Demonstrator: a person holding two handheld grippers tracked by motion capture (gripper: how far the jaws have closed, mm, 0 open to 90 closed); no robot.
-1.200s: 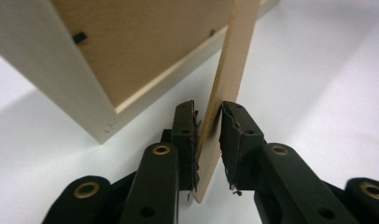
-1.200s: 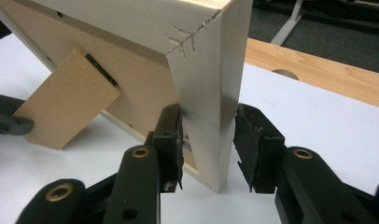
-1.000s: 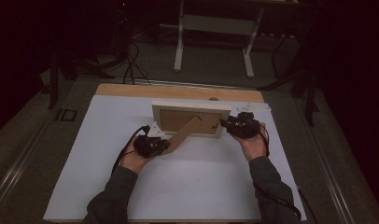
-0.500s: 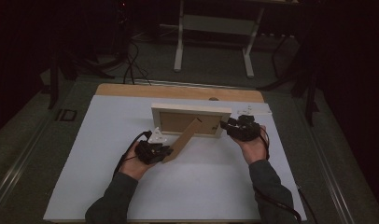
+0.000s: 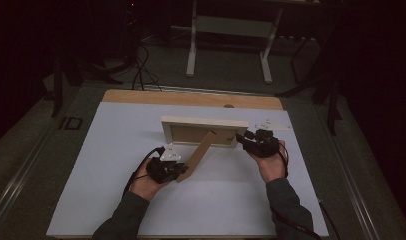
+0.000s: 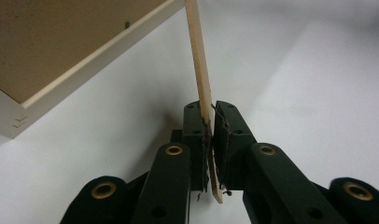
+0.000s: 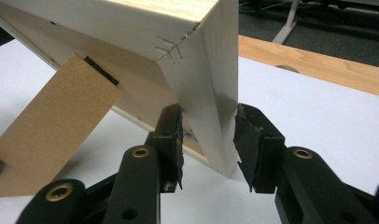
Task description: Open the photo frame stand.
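Left gripper (image 5: 167, 169), nearest us, has its jaws closed on the thin easel leg (image 6: 201, 88) of the picture frame (image 5: 203, 131), which stands near the middle of the white table (image 5: 106, 200). Right gripper (image 7: 207, 140) straddles the frame's corner, one jaw touching, a gap showing beside the other; we judge this grip loose. Should we pull the leg too far, its hinge may tear or the frame topple. Beyond, a wooden strip (image 5: 191, 98) edges the table; nothing obstructs.
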